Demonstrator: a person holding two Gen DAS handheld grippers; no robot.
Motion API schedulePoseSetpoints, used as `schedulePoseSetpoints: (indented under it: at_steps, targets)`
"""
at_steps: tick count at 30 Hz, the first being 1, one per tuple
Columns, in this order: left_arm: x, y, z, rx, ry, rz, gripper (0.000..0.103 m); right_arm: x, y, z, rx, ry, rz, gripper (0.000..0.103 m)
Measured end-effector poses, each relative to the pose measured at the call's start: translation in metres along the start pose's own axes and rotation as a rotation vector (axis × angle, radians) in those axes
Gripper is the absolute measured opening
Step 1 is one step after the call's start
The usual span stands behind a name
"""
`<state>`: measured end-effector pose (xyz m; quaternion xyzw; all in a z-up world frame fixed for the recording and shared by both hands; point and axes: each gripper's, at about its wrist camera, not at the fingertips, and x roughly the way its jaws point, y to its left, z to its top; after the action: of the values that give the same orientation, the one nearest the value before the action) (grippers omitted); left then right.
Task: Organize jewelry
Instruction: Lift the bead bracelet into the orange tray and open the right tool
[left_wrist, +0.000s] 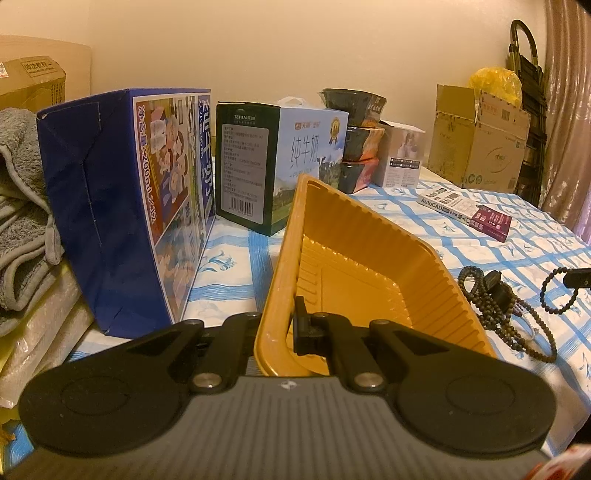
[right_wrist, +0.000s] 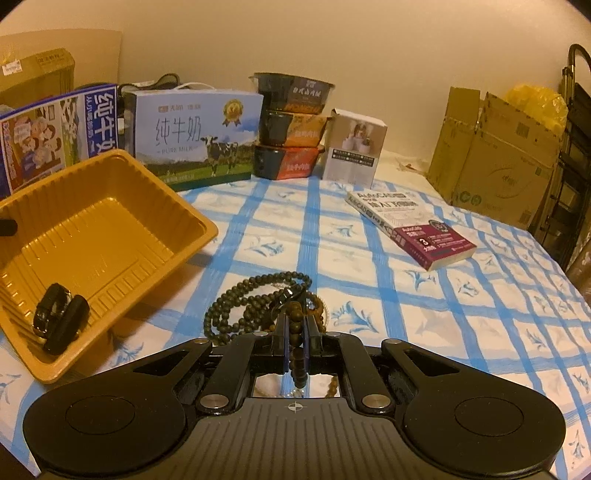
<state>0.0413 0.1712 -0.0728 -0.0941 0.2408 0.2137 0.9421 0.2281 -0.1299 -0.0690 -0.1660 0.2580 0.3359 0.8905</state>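
My left gripper (left_wrist: 276, 325) is shut on the near rim of an orange plastic tray (left_wrist: 365, 266) and holds it tilted up off the table. In the right wrist view the tray (right_wrist: 122, 192) holds a black watch (right_wrist: 59, 317) in its low near corner. A pile of dark bead necklaces (right_wrist: 255, 306) lies on the blue checked cloth right of the tray; it also shows in the left wrist view (left_wrist: 506, 306). My right gripper (right_wrist: 296, 332) is shut on a strand of brown beads (right_wrist: 297, 317) at the pile's near edge.
Milk cartons (right_wrist: 199, 136), stacked food bowls (right_wrist: 291, 125) and a small white box (right_wrist: 354, 144) line the back of the table. A book (right_wrist: 410, 225) lies to the right. Cardboard boxes (right_wrist: 495, 158) stand at the far right. Folded towels (left_wrist: 22, 206) lie at the left.
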Motion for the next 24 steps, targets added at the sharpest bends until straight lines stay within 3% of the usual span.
schedulePoseSetpoints:
  at_steps: [11, 18, 24]
  targets:
    - [-0.001, -0.001, 0.0, 0.004, -0.001, 0.002, 0.005, -0.017, 0.004, 0.006, 0.048, -0.012, 0.038, 0.007]
    - [-0.003, -0.002, 0.001, -0.001, 0.0, 0.001, 0.005, -0.025, 0.025, 0.019, 0.108, -0.032, 0.156, 0.007]
    - [-0.003, -0.002, 0.0, -0.005, -0.001, 0.0, 0.005, -0.022, 0.064, 0.034, 0.146, -0.04, 0.31, 0.007]
